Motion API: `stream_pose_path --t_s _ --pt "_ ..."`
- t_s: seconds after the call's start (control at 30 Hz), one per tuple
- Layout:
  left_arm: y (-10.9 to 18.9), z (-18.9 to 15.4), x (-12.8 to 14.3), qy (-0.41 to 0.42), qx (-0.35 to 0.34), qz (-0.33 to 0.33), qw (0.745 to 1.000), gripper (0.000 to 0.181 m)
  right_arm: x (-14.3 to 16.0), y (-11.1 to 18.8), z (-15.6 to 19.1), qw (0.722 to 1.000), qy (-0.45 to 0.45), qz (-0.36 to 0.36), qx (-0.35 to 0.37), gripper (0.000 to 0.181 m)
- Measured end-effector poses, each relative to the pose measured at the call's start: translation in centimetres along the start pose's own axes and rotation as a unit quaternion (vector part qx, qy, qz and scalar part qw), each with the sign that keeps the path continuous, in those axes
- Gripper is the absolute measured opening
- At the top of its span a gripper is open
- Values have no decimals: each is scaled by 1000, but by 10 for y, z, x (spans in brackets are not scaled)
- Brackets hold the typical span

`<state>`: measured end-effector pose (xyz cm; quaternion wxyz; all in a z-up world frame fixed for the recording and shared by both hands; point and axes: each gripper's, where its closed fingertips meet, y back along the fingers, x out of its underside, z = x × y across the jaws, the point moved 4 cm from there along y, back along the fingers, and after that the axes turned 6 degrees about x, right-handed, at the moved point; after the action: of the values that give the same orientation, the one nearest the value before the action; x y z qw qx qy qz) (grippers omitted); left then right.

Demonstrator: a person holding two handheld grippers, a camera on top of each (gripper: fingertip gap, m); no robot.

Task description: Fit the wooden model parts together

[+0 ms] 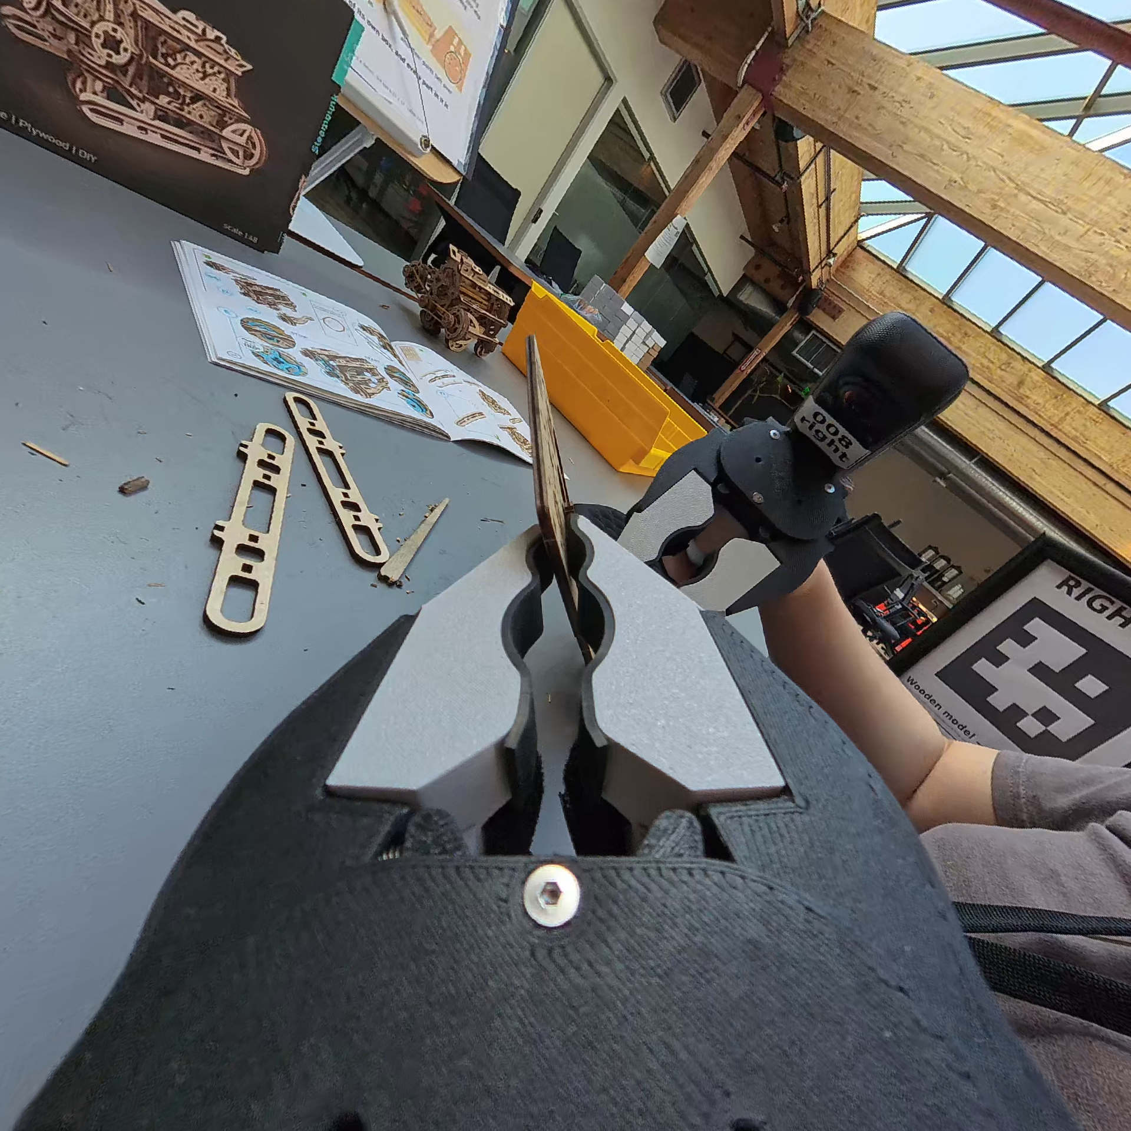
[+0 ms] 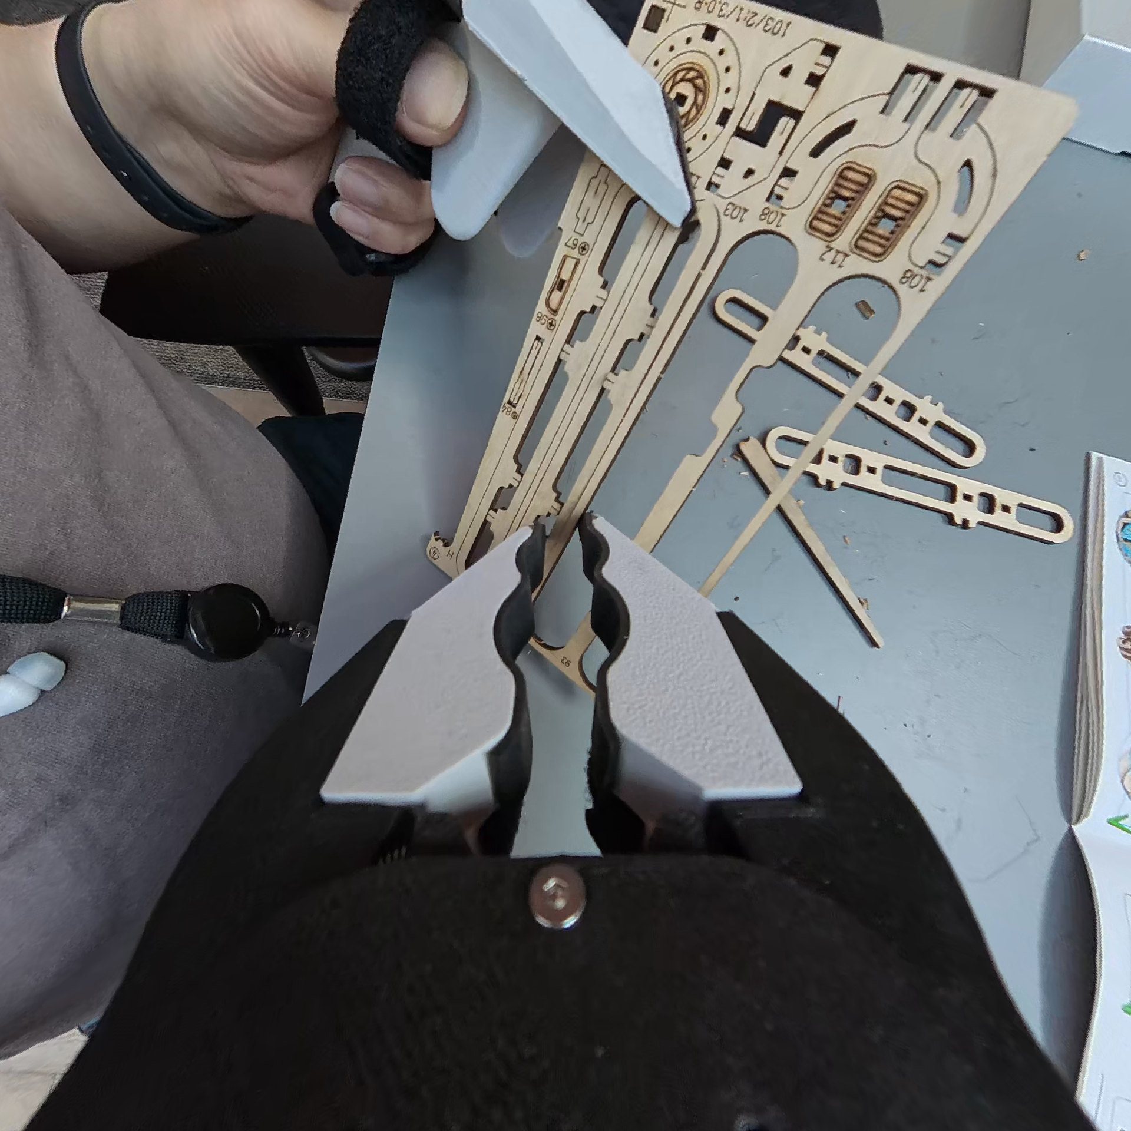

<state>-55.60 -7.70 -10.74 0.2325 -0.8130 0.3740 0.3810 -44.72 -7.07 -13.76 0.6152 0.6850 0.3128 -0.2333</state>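
Because the left hand-held gripper (image 1: 560, 551) clamps the plywood parts sheet (image 2: 795, 202) upright near the worktop's (image 1: 122, 612) front edge, the slightly parted, empty right hand-held gripper (image 2: 560, 532) can likely press a part free; two freed strips (image 1: 294, 508) lie beyond.

Both grippers (image 1: 560, 544) (image 2: 560, 529): black textured bodies w/ grey wedge fingers, wavy black pads, hex screw behind fingers; grey sleeve (image 1: 1040, 789), black wristband (image 2: 116, 147).
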Motion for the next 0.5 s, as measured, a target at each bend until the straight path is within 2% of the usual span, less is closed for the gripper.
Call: stream_pose_path --t_s 0.03,0.3,0.5 --pt "0 0 1 -1 1 2 1000 1 1 0 0 1000 -4 3 -9 10" --pt "-2 0 3 1 2 6 1000 1 3 1 1 996 -29 19 -84 8" --pt "-2 1 2 2 -3 4 1000 1 3 -4 1 997 -22 37 -60 8"
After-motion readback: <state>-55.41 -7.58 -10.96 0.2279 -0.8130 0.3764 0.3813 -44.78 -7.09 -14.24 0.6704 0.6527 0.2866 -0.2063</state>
